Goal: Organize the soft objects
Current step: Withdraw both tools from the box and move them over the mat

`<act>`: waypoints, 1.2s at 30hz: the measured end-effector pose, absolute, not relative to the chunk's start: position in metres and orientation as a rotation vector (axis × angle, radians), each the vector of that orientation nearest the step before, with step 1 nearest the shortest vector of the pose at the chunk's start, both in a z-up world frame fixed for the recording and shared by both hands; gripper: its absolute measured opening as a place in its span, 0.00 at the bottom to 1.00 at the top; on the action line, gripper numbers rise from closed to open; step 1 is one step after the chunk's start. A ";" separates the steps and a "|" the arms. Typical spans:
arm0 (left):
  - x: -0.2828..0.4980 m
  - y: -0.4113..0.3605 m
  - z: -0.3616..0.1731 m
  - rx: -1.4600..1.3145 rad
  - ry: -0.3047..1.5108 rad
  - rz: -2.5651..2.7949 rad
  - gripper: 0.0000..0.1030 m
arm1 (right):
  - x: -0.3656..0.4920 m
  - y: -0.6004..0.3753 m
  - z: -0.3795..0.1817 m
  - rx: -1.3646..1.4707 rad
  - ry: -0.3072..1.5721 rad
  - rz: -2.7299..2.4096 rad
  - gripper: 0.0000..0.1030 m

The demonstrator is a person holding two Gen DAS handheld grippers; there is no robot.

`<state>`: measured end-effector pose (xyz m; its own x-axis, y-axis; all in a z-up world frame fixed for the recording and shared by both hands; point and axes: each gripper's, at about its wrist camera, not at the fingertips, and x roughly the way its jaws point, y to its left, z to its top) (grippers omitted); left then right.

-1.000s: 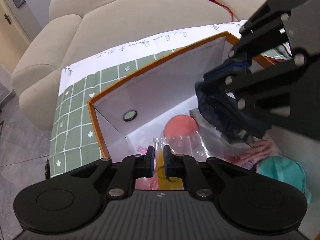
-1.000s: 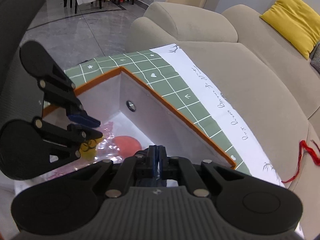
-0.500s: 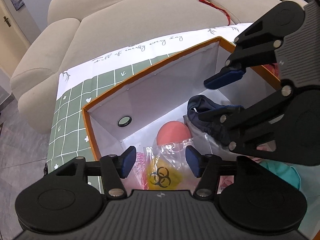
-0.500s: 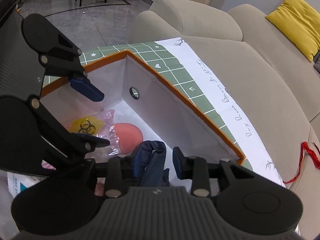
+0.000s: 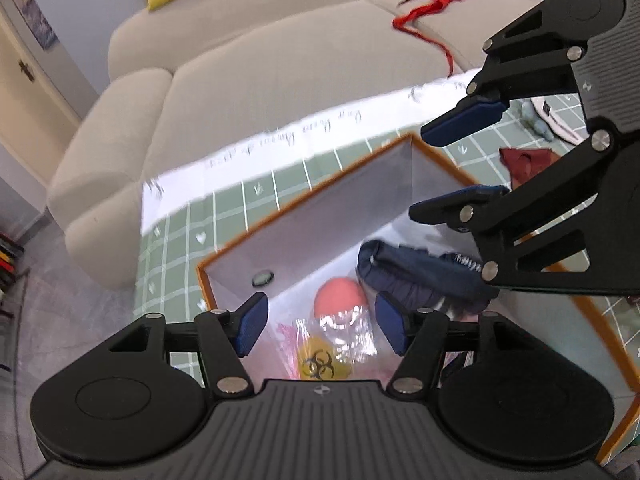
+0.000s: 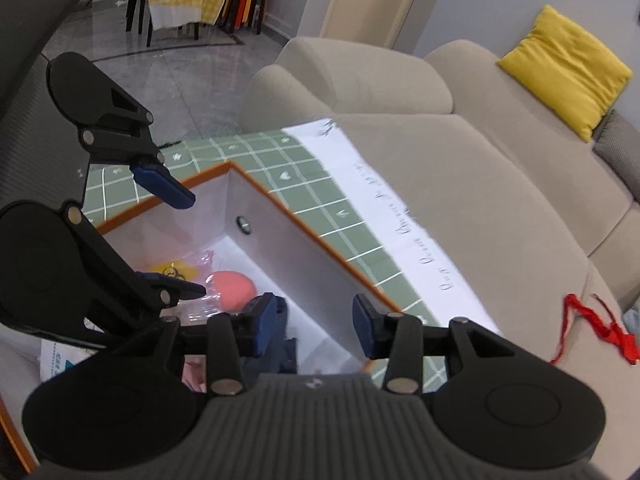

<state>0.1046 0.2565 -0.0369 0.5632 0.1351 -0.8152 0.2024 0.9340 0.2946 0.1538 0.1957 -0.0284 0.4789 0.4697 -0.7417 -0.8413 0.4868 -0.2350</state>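
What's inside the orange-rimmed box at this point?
Inside the orange-rimmed box: a dark navy cloth bundle, a pink ball and a clear bag with a yellow biohazard-marked item. The near part of the floor is hidden by both grippers.

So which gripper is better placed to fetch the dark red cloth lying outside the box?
Probably the right gripper: the dark red cloth lies on the checked tablecloth just beside it, while the left gripper hangs over the box's opposite end.
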 end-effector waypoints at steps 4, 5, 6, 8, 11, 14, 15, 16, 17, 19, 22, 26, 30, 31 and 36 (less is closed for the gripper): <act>0.101 0.238 -0.020 0.406 0.955 -0.045 0.74 | 0.151 0.176 -0.009 -0.628 0.628 0.851 0.41; 0.101 0.233 -0.018 0.415 0.951 -0.047 0.74 | 0.151 0.170 -0.005 -0.622 0.619 0.844 0.41; 0.101 0.227 -0.015 0.425 0.947 -0.049 0.74 | 0.151 0.164 0.000 -0.615 0.612 0.837 0.41; 0.102 0.216 -0.012 0.444 0.943 -0.054 0.74 | 0.150 0.152 0.007 -0.603 0.600 0.824 0.41; 0.102 0.196 -0.011 0.481 0.943 -0.067 0.74 | 0.151 0.131 0.017 -0.584 0.588 0.803 0.42; 0.102 0.175 -0.009 0.498 0.935 -0.093 0.74 | 0.150 0.110 0.023 -0.566 0.580 0.782 0.42; 0.102 0.168 -0.008 0.500 0.931 -0.100 0.74 | 0.150 0.102 0.025 -0.562 0.578 0.774 0.42; 0.103 0.160 -0.007 0.503 0.928 -0.108 0.74 | 0.149 0.092 0.027 -0.557 0.576 0.765 0.42; 0.103 0.151 -0.006 0.510 0.924 -0.116 0.74 | 0.149 0.084 0.029 -0.552 0.576 0.757 0.42; 0.103 0.137 -0.007 0.524 0.920 -0.131 0.75 | 0.150 0.067 0.030 -0.541 0.576 0.740 0.42; 0.102 0.114 -0.011 0.562 0.923 -0.164 0.76 | 0.150 0.040 0.031 -0.521 0.577 0.713 0.42; 0.105 0.094 -0.022 0.566 0.942 -0.196 0.76 | 0.152 0.004 0.028 -0.487 0.587 0.683 0.43; 0.111 0.081 -0.028 0.507 0.965 -0.233 0.76 | 0.157 -0.025 0.017 -0.455 0.607 0.652 0.43; 0.113 0.077 -0.031 0.505 0.970 -0.239 0.76 | 0.157 -0.034 0.014 -0.442 0.611 0.644 0.43; 0.129 0.063 -0.041 0.519 0.995 -0.256 0.76 | 0.171 -0.073 -0.005 -0.376 0.650 0.609 0.44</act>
<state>0.1285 0.0628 -0.0410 0.5279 0.0277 -0.8488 0.4342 0.8502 0.2978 0.1711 -0.0735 -0.0048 0.6337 0.4053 -0.6589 -0.6310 0.7635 -0.1372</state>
